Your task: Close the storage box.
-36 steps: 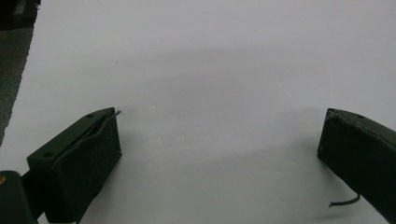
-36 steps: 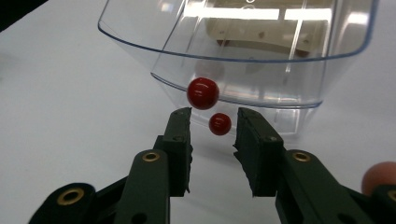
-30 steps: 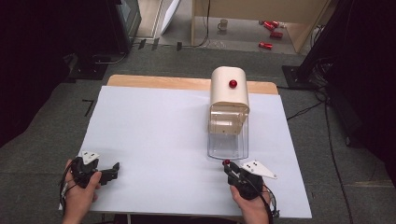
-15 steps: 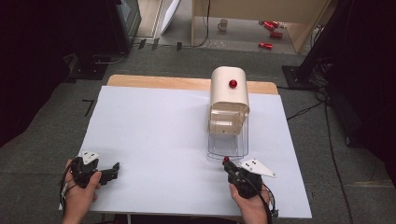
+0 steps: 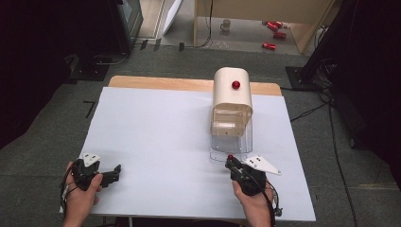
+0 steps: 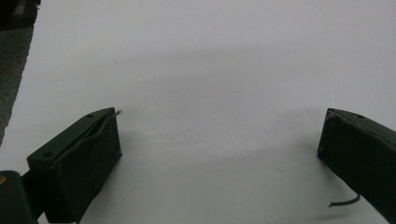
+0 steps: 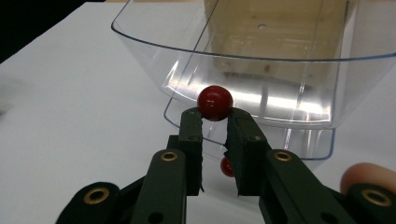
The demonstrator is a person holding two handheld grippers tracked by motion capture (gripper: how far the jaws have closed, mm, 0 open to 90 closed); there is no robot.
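Note:
A small red ball [image 7: 215,102] is pinched at the very tips of my right gripper [image 7: 215,117], which is shut on it. In the high view the red ball [image 5: 230,157] and right gripper [image 5: 233,164] sit just before the front lip of a clear plastic tray [image 5: 230,144]. The clear tray [image 7: 261,84] juts out from a cream box [image 5: 231,97] with a red knob [image 5: 235,85] on top. A second small red spot [image 7: 227,167] shows low between the jaws; I cannot tell what it is. My left gripper [image 5: 112,173] rests open at the table's near left, holding nothing [image 6: 219,135].
A white sheet [image 5: 156,137] covers the table, with a strip of wood [image 5: 161,82] bare at the far edge. Cables and red cans [image 5: 274,33] lie on the floor behind. The sheet's edge and dark floor [image 6: 11,56] lie close to the left gripper.
My right gripper has crept forward with the red ball, closer to the clear tray's lip. The left gripper has stayed where it was.

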